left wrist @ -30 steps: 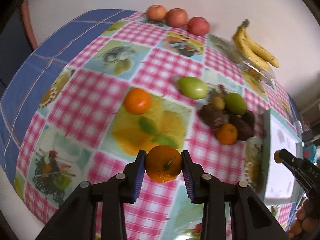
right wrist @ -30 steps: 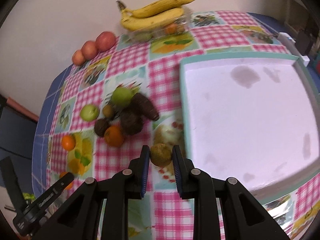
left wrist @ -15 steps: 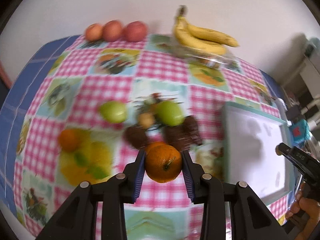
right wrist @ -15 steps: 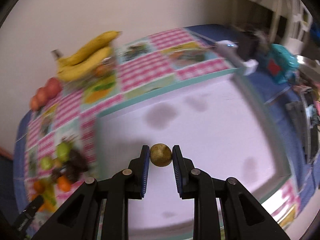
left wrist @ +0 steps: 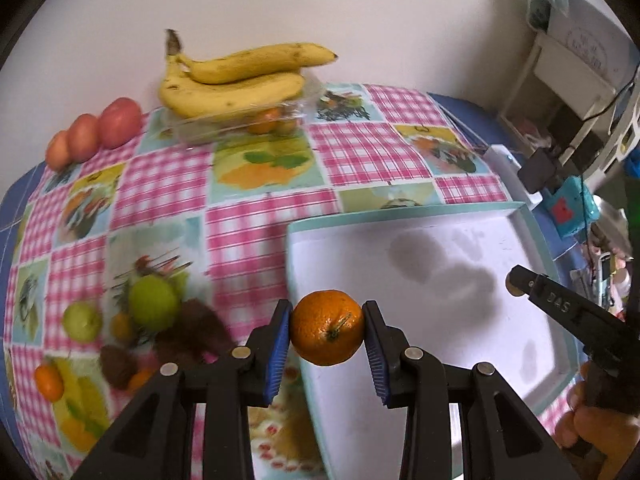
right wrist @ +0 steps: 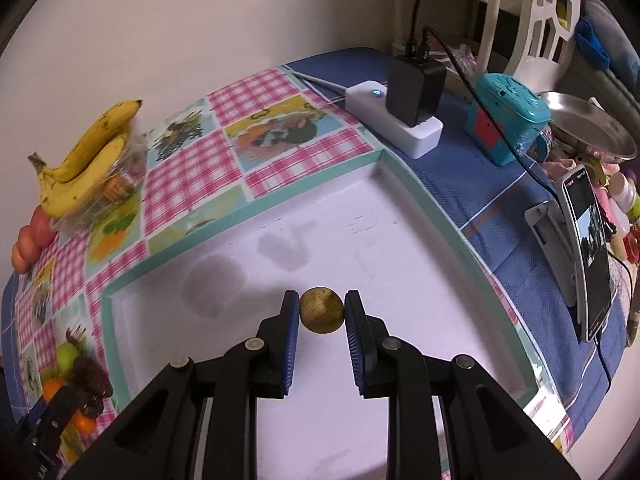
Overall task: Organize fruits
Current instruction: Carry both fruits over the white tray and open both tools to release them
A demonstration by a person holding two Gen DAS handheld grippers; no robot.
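1. Big white tray (left wrist: pixel 532 240) with a mint-green rim lies flat on the checked tabletop (left wrist: pixel 360 152), and its white floor shows only grey shadows.
2. Left claw (left wrist: pixel 327 334) is clamped on an orange (left wrist: pixel 327 332), blue pads pressed against both its sides. The fruit hangs over the tray's near-left edge, half over the rim, half over the white floor.
3. The orange is round, so no real long axis; its green stem end faces the camera, a little down and to the right.
4. Right claw (right wrist: pixel 322 312) grips a small brown-yellow round fruit (right wrist: pixel 322 310), jaws narrow and tight on it. It hangs over the middle of the tray's floor, clear of every rim.
5. That little fruit is near enough a ball, with a darker patch on its right side; no stem is visible.
6. Over by the wall there's a clear plastic box (left wrist: pixel 240 120) with small orange fruit inside and a bunch of bananas (left wrist: pixel 236 80) lying across the top, stem end to the left, tips to the right.
7. Three red apples (left wrist: pixel 96 130) sit in a row left of that box, touching one another.
8. Left of the tray is the loose pile: two green fruits (left wrist: pixel 152 300), dark brown lumps and a few oranges, blurred in the left view.
9. Beyond the tray's far corner stands a white power strip (right wrist: pixel 400 120) with a black charger plugged in.
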